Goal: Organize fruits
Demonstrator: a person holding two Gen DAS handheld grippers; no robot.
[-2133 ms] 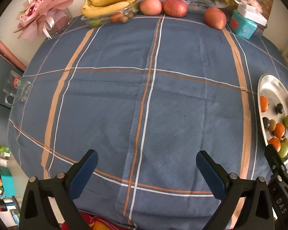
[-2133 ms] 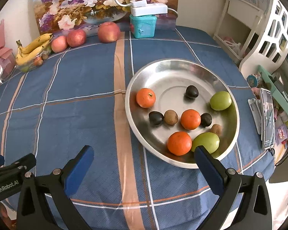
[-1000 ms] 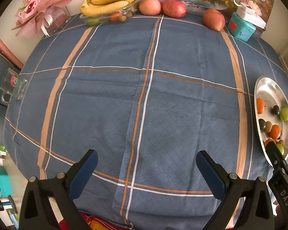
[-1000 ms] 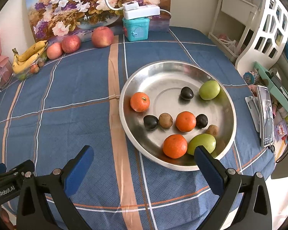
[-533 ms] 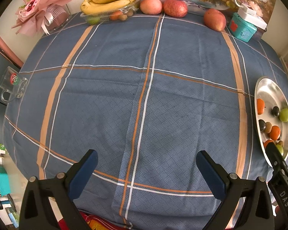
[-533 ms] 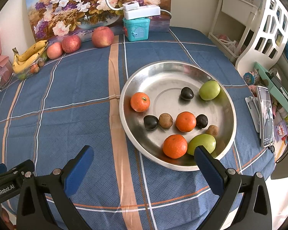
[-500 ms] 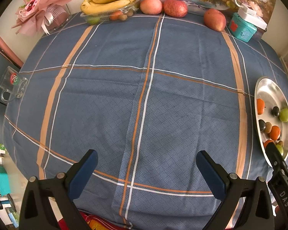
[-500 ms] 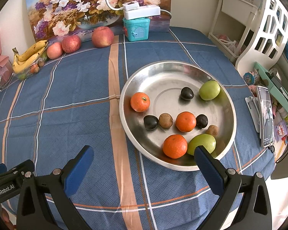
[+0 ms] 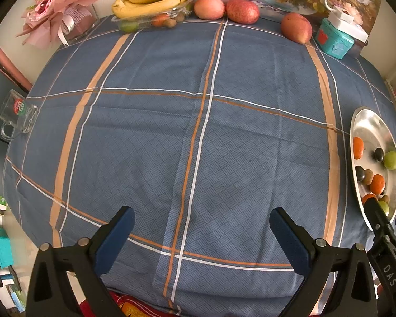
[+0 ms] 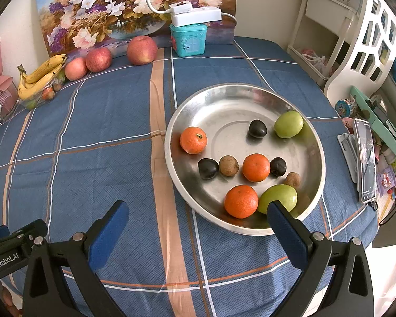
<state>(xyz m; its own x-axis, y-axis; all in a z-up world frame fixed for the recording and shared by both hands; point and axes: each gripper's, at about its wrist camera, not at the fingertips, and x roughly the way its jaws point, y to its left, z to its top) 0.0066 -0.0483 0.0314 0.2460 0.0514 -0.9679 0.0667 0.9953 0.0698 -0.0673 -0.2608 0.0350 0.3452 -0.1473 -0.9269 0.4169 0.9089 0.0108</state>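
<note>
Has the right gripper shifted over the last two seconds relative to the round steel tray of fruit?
Yes, slightly. The right gripper has drifted right: the round steel tray now sits further left in its view. Fruits unchanged.

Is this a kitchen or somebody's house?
Probably a room in someone's home, not clearly a kitchen. A table under a blue plaid tablecloth holds a steel fruit tray, a flower painting leans on the wall, and a white shelf unit stands beside it.
</note>
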